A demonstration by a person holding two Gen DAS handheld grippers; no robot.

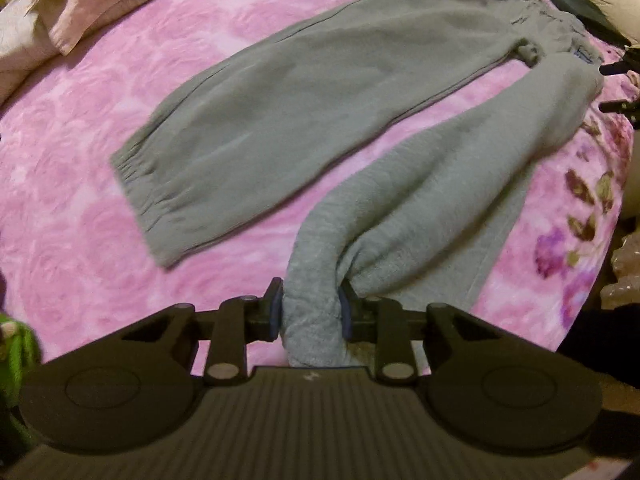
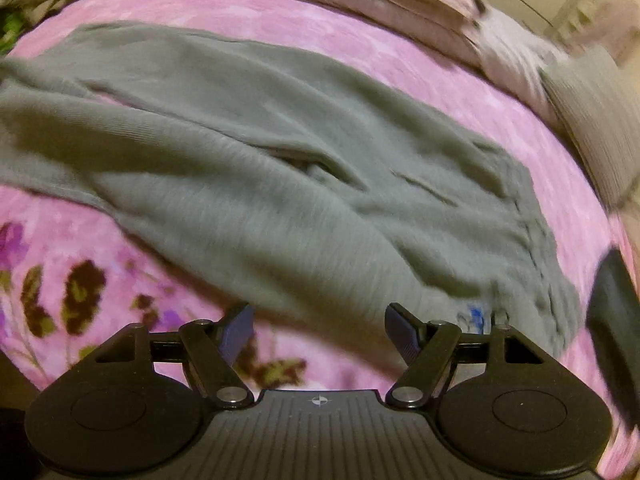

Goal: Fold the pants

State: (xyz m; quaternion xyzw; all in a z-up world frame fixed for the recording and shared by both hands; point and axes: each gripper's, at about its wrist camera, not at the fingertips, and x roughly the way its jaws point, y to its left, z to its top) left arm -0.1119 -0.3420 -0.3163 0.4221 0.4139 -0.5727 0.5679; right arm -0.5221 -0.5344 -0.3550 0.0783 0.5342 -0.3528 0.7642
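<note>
1. On my left wrist camera I see the grey fleece pants (image 1: 304, 120) spread out on the pink rose-patterned blanket (image 1: 80, 216) that covers the bed.
2. One leg lies flat and straight, with its gathered cuff (image 1: 136, 184) toward the left side of this view.
3. The other leg is bunched and twisted into a thick roll that runs down to my left gripper (image 1: 310, 306).
4. The jaws of the left gripper are clamped on this rolled leg end; the blue pads (image 1: 274, 312) press on the cloth from both sides.
5. The waistband with its drawstring is at the far upper right of this view, near a dark object that I cannot identify.
6. A pale pink folded cloth (image 1: 92, 0) lies at the top left edge of the bed.
7. On my right wrist camera the picture is blurred. The same pants (image 2: 280, 168) fill the middle, lying on the blanket (image 2: 360, 40), which has purple and dark flowers (image 2: 80, 292) at the lower left.
8. The jaws of my right gripper (image 2: 320, 326) stand wide apart, with nothing pressed between them; they are just above the near edge of the grey cloth, close to the waist part.
9. A small blue label (image 2: 476, 316) shows on the pants, just beside the right finger.
</note>
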